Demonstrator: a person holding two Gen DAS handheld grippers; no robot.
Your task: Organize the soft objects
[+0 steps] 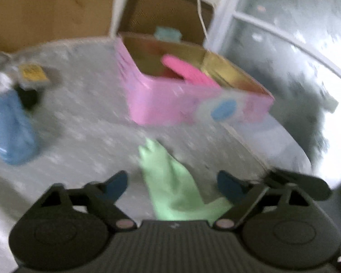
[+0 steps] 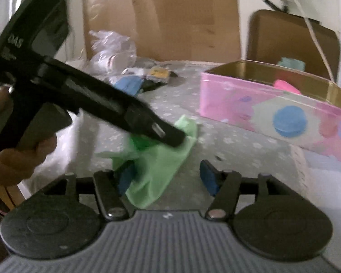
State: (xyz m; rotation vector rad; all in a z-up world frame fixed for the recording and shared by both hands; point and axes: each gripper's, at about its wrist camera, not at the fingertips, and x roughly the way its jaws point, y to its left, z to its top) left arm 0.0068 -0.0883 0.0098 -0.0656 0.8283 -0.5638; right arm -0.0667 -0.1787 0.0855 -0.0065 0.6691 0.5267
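**Green sock** (image 1: pixel 170 182): flat on the table (image 1: pixel 84 132), in front of the tin, not yet stowed. In the left wrist view it runs up between your left claw's pads; in the right wrist view it lies between your right claw's pads, nearer the left one.

**Pink tin** (image 1: pixel 170 100): open, near the table's far edge. A pink soft item (image 1: pixel 188 70) already lies inside, so this is probably the collection point.

**Blue cloth** (image 1: pixel 11 127): far left of the table, well apart from the tin, among loose clutter; likely waiting its turn.

**Left claw** (image 1: pixel 172 185): jaws partly apart, straddling the sock; picture blurred, pads do not appear to press on it. From the right wrist view you hold it angled down across the scene, its tip on or just over the sock's far end; contact cannot be told.

**Right claw** (image 2: pixel 168 177): jaws partly apart, nothing clamped, pointed down at the sock's near end.

**Hand** (image 2: pixel 16 154): wrapped round the left claw's handle, at the left edge.
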